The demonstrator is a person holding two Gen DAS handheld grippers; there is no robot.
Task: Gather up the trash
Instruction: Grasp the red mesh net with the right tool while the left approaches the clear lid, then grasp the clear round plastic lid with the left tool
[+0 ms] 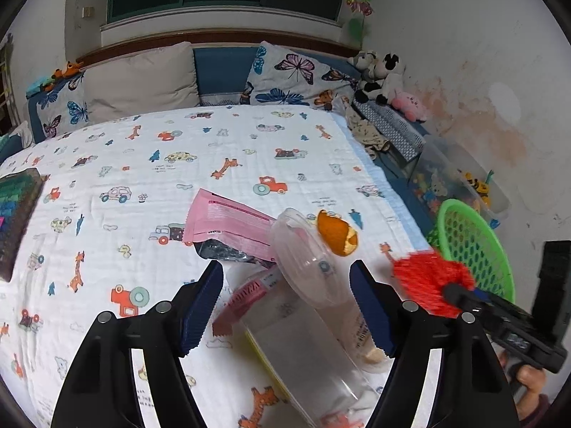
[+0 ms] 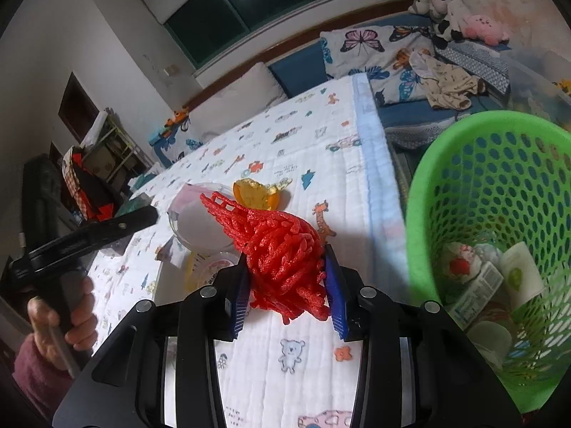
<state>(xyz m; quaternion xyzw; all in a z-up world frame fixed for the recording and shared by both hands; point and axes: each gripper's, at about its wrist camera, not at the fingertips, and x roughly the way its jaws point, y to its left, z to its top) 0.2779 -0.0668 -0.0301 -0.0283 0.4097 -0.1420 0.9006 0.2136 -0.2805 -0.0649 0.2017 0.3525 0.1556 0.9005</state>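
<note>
My right gripper (image 2: 287,285) is shut on a bunched red foam net (image 2: 282,246) and holds it above the bed, left of the green basket (image 2: 421,196); the net also shows in the left wrist view (image 1: 428,281). My left gripper (image 1: 287,303) is open, its fingers either side of a clear plastic cup (image 1: 303,249) and a clear wrapper (image 1: 303,349) on the bed. A pink packet (image 1: 228,224) and an orange peel (image 1: 335,232) lie just beyond. The basket (image 1: 474,246) holds several pieces of trash.
The bed has a white cartoon-print cover (image 1: 178,164), with pillows (image 1: 142,78) and plush toys (image 1: 378,75) at its head. A dark patterned book (image 1: 14,214) lies at the left. A clear toy bin (image 1: 456,178) stands by the wall behind the basket.
</note>
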